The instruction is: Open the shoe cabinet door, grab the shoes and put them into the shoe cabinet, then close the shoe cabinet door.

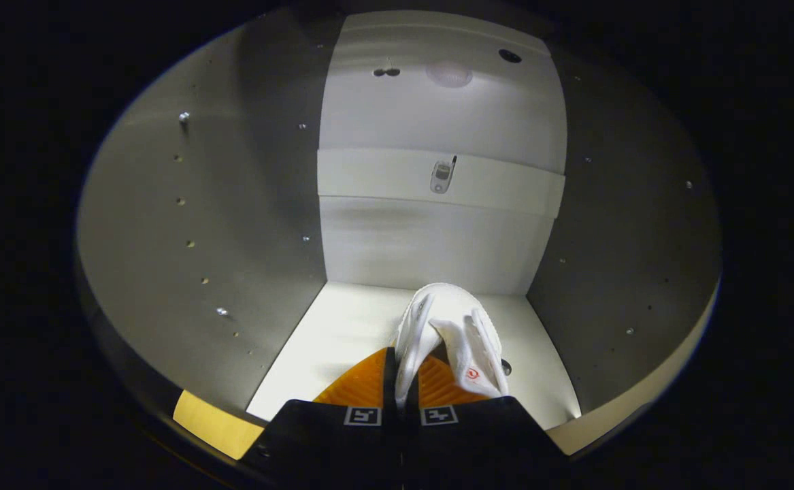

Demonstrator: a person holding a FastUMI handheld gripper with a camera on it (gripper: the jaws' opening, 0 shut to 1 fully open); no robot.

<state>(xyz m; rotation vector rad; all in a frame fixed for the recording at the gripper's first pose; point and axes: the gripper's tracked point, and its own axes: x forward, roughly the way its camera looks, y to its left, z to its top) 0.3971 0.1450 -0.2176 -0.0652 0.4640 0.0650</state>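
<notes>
I am looking into the open white shoe cabinet (431, 238). My gripper (402, 371) is shut on a white shoe (448, 327), both fingers pinching its rim. The shoe hangs just ahead of the fingers, over the cabinet's bottom shelf (342, 340), with its toe toward the back wall. A small red mark shows on the shoe's side. Whether the sole rests on the shelf I cannot tell.
The cabinet's left wall (220, 224) and right wall (628, 238) close in on both sides, each dotted with shelf-pin holes. A white crossbar (383, 173) with a small metal fitting (442, 177) runs across the back wall. A strip of wooden floor (213, 422) shows below the cabinet's front edge.
</notes>
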